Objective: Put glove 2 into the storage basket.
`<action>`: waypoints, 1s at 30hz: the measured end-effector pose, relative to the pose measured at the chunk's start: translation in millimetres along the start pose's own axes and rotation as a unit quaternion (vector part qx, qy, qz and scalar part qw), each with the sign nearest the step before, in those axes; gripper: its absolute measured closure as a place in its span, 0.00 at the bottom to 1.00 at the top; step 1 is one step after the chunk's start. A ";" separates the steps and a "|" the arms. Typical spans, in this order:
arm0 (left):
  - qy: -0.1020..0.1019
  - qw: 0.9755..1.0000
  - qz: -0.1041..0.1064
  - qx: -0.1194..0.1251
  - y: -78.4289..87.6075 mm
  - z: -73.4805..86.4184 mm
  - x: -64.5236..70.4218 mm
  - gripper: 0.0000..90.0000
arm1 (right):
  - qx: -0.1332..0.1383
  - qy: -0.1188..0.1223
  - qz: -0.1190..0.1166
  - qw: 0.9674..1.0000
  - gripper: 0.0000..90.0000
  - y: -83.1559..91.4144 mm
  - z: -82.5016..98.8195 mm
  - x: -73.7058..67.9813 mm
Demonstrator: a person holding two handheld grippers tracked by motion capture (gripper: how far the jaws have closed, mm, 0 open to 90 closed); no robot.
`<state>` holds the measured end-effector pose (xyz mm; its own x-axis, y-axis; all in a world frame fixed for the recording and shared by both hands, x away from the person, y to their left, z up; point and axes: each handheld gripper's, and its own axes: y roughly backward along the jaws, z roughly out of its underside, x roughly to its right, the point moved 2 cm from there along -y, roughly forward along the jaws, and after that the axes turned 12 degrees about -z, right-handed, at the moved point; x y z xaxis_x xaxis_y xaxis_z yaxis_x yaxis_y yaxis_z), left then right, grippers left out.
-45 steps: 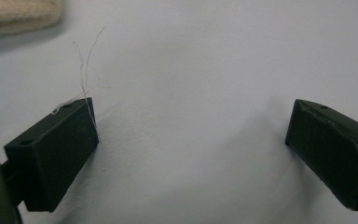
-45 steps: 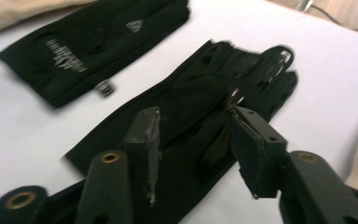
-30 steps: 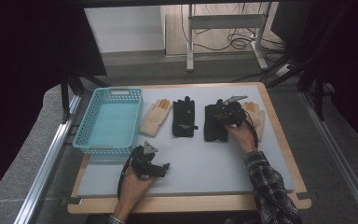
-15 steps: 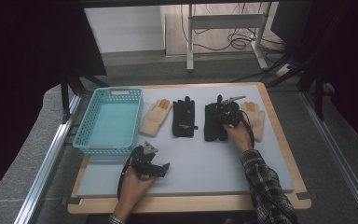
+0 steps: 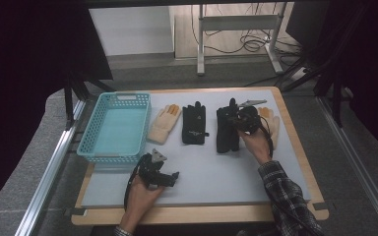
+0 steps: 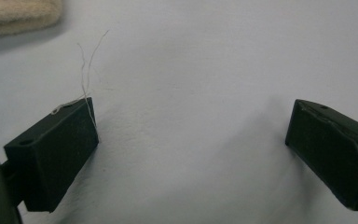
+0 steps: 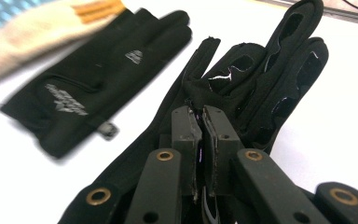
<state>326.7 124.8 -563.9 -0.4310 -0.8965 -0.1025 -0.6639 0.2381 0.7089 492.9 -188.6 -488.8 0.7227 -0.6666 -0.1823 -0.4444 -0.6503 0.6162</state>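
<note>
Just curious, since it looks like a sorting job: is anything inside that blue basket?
The blue basket looks empty: its mesh floor shows bare in the high view. Its near wall hides a thin strip of that floor.

Since the earlier pictures, the right gripper (image 7: 201, 122) has just been closing, its jaws now pinching the black glove (image 7: 242, 84) and lifting its fabric.

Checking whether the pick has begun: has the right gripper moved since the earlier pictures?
Yes. The right gripper, its jaws just closed on the black glove, has drifted slightly toward the blue basket.
</note>
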 end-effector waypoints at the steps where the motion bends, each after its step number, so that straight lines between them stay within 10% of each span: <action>1: 0.000 1.000 0.000 0.000 0.0 0.0 0.0 0.03 | 0.007 -0.006 -0.009 1.000 0.92 7.3 -0.6 -6.9; 20: 0.001 1.000 -0.001 0.001 -0.2 0.0 0.2 0.03 | 0.027 -0.007 -0.071 0.997 0.91 55.9 38.0 -103.3; 30: 0.001 1.000 -0.001 0.000 0.1 0.1 0.2 0.03 | 0.005 -0.032 -0.083 0.996 0.80 36.0 85.2 -118.7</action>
<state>326.6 124.7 -563.8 -0.4291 -0.8974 -0.1025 -0.6643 0.2367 0.7090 346.0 -163.9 -510.4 0.7517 -0.5717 -0.3288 -0.3272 -0.7562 0.5666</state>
